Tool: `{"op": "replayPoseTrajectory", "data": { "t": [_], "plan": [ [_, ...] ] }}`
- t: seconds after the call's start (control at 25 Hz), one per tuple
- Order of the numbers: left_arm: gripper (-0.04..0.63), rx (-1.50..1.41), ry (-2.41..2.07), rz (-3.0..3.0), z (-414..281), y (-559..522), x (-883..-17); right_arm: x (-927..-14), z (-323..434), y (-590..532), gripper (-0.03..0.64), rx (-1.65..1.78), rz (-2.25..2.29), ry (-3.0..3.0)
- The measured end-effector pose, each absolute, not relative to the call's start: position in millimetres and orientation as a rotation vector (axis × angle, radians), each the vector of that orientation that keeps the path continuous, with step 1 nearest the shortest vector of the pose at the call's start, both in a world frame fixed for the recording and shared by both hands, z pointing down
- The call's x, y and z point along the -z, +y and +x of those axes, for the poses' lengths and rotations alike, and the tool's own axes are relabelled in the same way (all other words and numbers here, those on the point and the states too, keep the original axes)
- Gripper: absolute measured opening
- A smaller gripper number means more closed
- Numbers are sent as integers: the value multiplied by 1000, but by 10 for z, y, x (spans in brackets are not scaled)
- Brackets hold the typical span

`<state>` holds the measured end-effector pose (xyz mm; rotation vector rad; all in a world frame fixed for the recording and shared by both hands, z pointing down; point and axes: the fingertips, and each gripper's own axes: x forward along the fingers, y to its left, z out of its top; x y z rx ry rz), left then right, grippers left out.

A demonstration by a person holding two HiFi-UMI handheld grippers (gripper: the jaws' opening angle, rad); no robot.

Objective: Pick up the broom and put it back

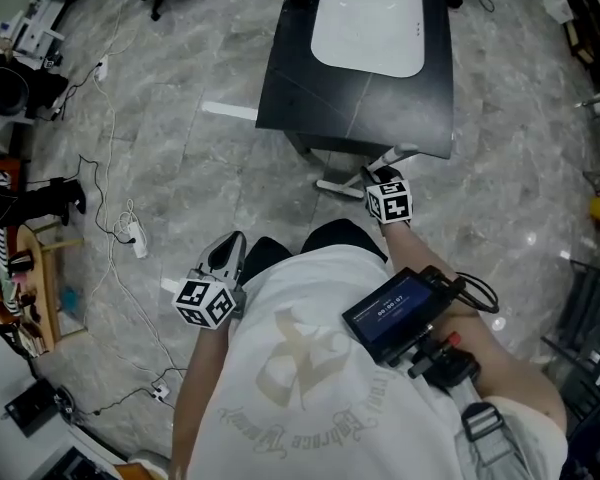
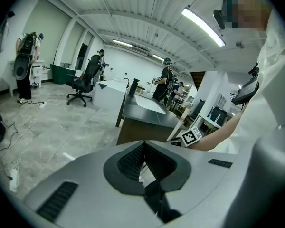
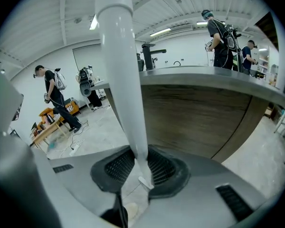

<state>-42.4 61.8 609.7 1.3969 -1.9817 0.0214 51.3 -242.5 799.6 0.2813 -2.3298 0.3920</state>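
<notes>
As I read the feeds from my end, L claw (image 2: 142,147): jaws together, nothing in them, idle at the person's side.
Broom (image 3: 121,70): white pole held in the R claw, just beside the table edge; head not in view.
R claw (image 3: 141,163): pads clamped on the pole, seemingly nr one end.
Table (image 1: 310,98): dark, close behind the pole.
Handling: I'd guess light, stiff, smooth, so prob slippery in a narrow pinch. It's long, so it'll swing and lever against the pads.
Grip pt: I'd rather hold nearer mid-pole for balance. L claw could steady it further along.
Risk: far end knocking the table when carried.
</notes>
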Motion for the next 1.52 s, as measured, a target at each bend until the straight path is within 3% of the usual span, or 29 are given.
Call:
{"op": "replayPoseTrajectory", "data": {
  "t": [1.52],
  "plan": [
    [12, -110, -1555, 1891, -587, 318, -5800, -5850, 1154, -1907, 95, -304, 709, -2526]
  ]
}}
